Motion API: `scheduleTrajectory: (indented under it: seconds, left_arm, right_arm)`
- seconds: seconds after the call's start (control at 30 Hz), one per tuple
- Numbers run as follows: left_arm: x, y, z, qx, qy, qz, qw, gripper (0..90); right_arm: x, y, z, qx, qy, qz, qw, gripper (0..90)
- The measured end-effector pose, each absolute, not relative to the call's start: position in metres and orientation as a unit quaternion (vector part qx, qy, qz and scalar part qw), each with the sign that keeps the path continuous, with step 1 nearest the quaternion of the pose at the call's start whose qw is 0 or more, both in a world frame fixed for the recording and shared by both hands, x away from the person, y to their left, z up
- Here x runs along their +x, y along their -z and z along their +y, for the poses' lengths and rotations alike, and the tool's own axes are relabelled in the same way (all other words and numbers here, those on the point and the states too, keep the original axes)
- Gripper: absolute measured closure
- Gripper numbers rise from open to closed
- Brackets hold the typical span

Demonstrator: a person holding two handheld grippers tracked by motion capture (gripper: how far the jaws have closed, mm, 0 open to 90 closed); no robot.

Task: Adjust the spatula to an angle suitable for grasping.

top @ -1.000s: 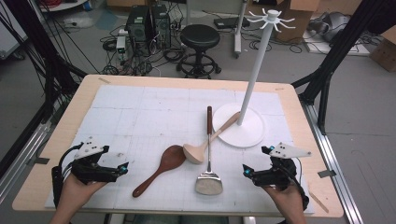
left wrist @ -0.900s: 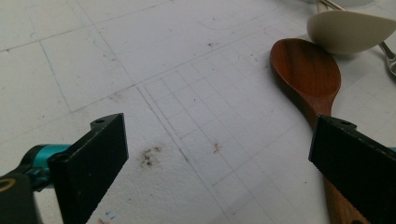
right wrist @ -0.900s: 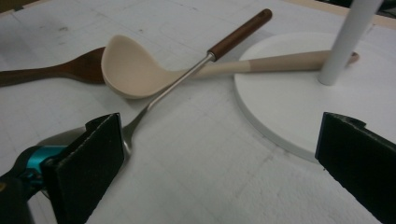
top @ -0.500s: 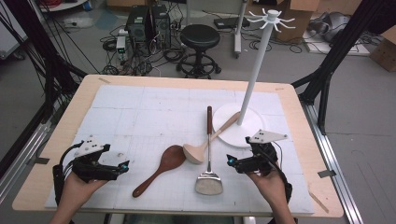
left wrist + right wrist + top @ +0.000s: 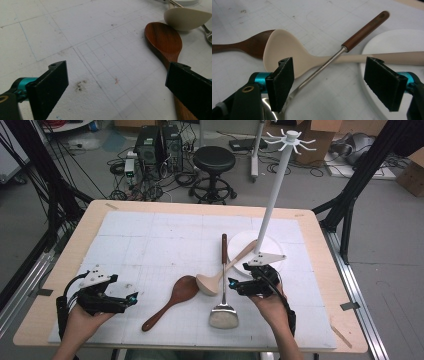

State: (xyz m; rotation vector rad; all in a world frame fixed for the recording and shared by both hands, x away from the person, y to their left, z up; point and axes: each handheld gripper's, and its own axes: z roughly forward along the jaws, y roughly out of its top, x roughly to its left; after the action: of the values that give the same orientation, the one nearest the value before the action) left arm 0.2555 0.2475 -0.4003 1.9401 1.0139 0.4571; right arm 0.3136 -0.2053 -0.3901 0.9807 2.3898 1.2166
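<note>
R fingers (image 5: 337, 82) closing, wide apart w/ spatula (image 5: 332, 61) shaft between, untouched.

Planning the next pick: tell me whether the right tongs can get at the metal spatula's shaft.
Probably yes: the right tongs are open astride the metal spatula, whose shaft crosses over the cream spoon with nothing above it.

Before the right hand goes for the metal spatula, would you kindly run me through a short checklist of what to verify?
1. Right tongs wide enough for the spatula shaft: ok; they have just been closing, with the thin shaft between them but untouched.
2. Spatula free to lift: not ok; its shaft crosses the pale spoon, which may shift.
3. Pale spoon's handle clear of the stand's base: not ok; it lies across the white disc.
4. Dark wooden spoon out of the way: ok, off to the side.
5. Left tongs open and holding nothing: ok.
</note>
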Motion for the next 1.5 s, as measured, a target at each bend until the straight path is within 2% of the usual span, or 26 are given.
scheduleTrajectory:
  seconds: [0.13,0.17,0.37,0.83,0.97,1.17,1.5]
  left_arm:
    - [0.255,0.4,0.248,0.779,-0.186,0.407,0.439,5.2]
    - [0.255,0.4,0.248,0.779,-0.186,0.407,0.439,5.2]
    - [0.255,0.399,0.247,0.78,-0.186,0.405,0.439,5.2]
    - [0.257,0.401,0.248,0.779,-0.185,0.408,0.438,5.2]
    - [0.257,0.401,0.248,0.781,-0.184,0.407,0.436,5.2]
    - [0.257,0.401,0.248,0.781,-0.184,0.407,0.437,5.2]
    - [0.257,0.401,0.249,0.78,-0.185,0.407,0.438,5.2]
  right_arm:
    - [0.316,0.395,-0.197,0.343,-0.409,0.832,0.148,26.6]
    - [0.317,0.397,-0.192,0.352,-0.404,0.832,0.143,30.1]
    - [0.325,0.407,-0.183,0.378,-0.386,0.832,0.125,36.7]
    - [0.336,0.424,-0.172,0.419,-0.344,0.835,0.092,45.2]
    - [0.337,0.427,-0.167,0.425,-0.333,0.838,0.077,51.7]
    - [0.335,0.427,-0.161,0.413,-0.323,0.847,0.083,59.2]
    - [0.336,0.426,-0.162,0.419,-0.321,0.846,0.075,62.5]
